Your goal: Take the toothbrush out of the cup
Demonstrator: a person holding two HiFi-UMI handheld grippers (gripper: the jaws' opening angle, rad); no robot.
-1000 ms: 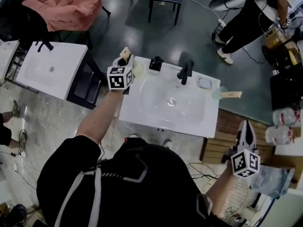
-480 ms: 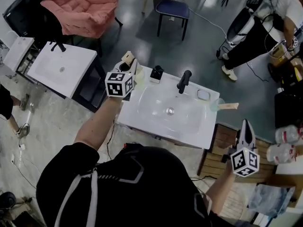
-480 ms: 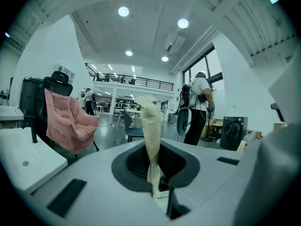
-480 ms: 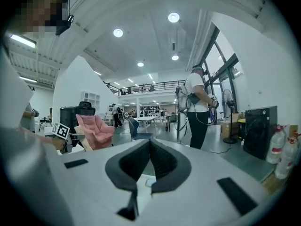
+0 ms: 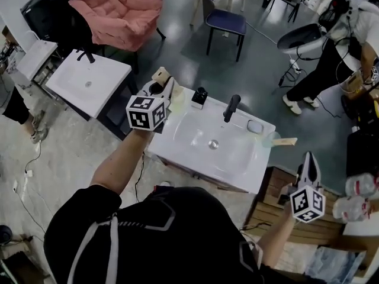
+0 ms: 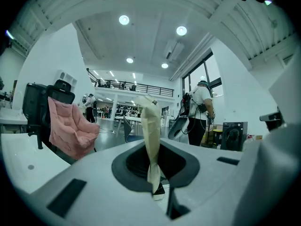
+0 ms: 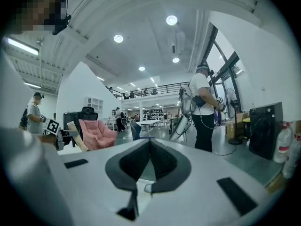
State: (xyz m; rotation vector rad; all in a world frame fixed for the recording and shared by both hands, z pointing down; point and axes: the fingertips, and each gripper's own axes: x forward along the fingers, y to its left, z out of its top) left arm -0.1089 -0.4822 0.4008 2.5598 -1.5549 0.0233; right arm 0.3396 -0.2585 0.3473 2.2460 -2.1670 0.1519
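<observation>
My left gripper [image 5: 164, 91] is shut on a tan wooden toothbrush [image 5: 159, 76], held up over the sink's back left corner. A pale green cup [image 5: 176, 98] stands just right of it on the sink rim. In the left gripper view the toothbrush [image 6: 151, 135] stands upright, pinched between the jaws of the left gripper [image 6: 155, 185]. At the sink's right edge a second pale cup [image 5: 270, 138] holds another toothbrush [image 5: 286, 141] that leans out to the right. My right gripper [image 5: 309, 160] hangs shut and empty off the sink's right side; its jaws [image 7: 149, 149] meet in its own view.
The white sink [image 5: 195, 144] carries a black faucet [image 5: 231, 107], a black dispenser [image 5: 199, 97] and a soap dish [image 5: 255, 126]. A second sink [image 5: 89, 81], a pink chair [image 5: 118, 13] and a blue chair [image 5: 225, 22] stand behind. A person [image 5: 331, 58] stands at right.
My left gripper has lifted the toothbrush higher, away from the cup. The right gripper has drifted a little, still shut.
</observation>
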